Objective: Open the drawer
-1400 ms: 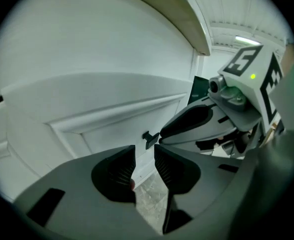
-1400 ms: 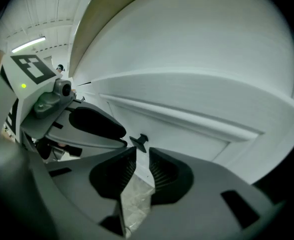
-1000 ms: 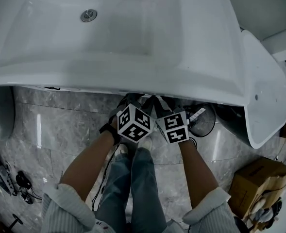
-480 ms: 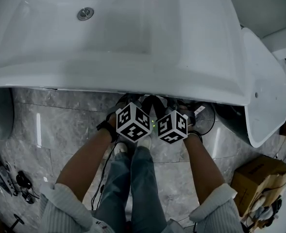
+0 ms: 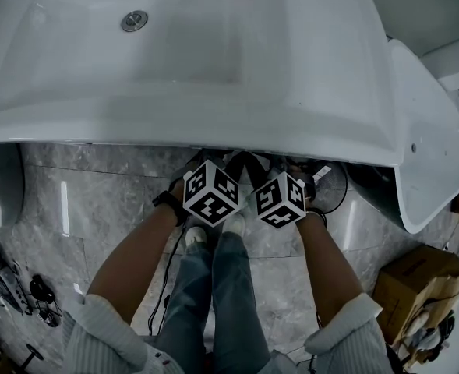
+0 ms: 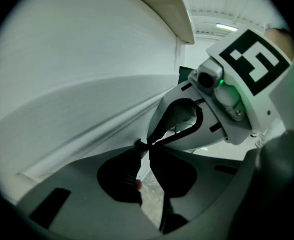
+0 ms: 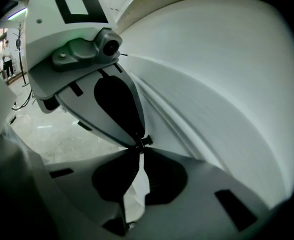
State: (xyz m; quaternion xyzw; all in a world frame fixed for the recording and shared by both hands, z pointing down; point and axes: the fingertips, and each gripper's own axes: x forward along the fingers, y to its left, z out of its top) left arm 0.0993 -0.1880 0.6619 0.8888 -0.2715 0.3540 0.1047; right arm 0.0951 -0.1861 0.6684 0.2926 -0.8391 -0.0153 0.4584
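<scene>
A white washbasin (image 5: 213,53) fills the top of the head view, and its front rim hides whatever drawer is below it. Both grippers reach under that rim side by side, so only their marker cubes show: the left cube (image 5: 211,193) and the right cube (image 5: 280,199). In the left gripper view, my left gripper (image 6: 146,145) is shut, tips touching, with nothing between them. A smooth white panel (image 6: 77,84) lies close on its left. My right gripper (image 7: 139,145) is also shut and empty beside the same white panel (image 7: 221,84). Each gripper view shows the other gripper just beyond the jaws.
Grey marble floor (image 5: 97,201) lies under the basin. A white fixture (image 5: 424,131) stands at the right, with a cardboard box (image 5: 420,287) below it. Cables and small tools (image 5: 11,279) lie on the floor at the left. The person's legs (image 5: 221,302) are between the arms.
The right gripper's cube has shifted left and turned, ending closer to the left one. Both cubes have edged slightly up toward the basin rim.
</scene>
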